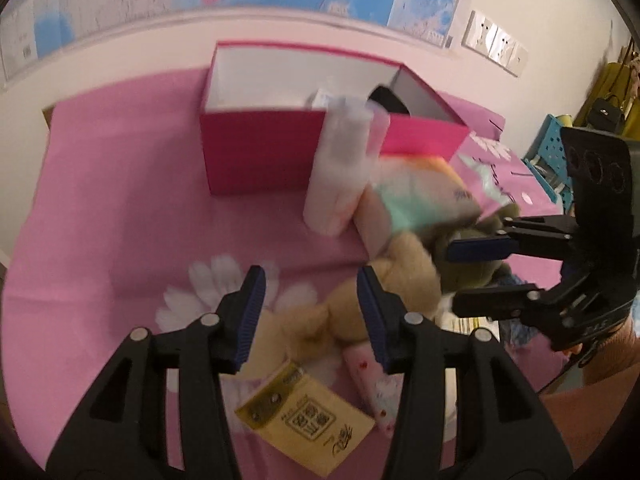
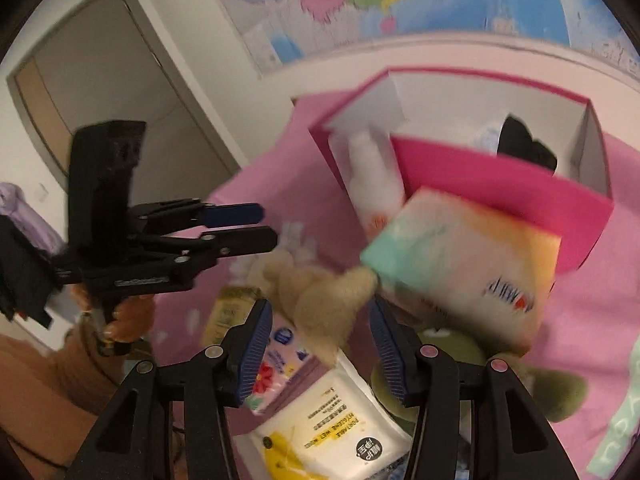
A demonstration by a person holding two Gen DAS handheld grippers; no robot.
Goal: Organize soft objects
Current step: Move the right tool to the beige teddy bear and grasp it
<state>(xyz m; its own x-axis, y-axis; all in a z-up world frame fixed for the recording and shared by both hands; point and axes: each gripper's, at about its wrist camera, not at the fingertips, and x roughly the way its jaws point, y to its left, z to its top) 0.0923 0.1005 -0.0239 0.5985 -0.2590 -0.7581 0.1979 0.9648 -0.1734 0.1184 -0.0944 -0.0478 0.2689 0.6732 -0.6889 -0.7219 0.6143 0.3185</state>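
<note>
Soft packs and plush toys lie heaped on the pink-covered tabletop [image 1: 100,200], just near of the open pink box [image 1: 256,148]. A tan plush [image 1: 384,280] sits beyond the left gripper [image 1: 310,312]; both it and the right gripper [image 2: 320,348] gape open, holding nothing.

Motion blur is smearing the white bottle [image 1: 340,164] and the tissue pack [image 1: 420,196], leaving the pack's print unreadable. The tan plush [image 1: 384,292] is hiding part of the green plush [image 1: 472,240]. Inside the pink box [image 1: 256,152], a black item [image 1: 390,100] is showing only partly behind the wall. The gold packet [image 1: 308,420] is lying partly behind a finger.
</note>
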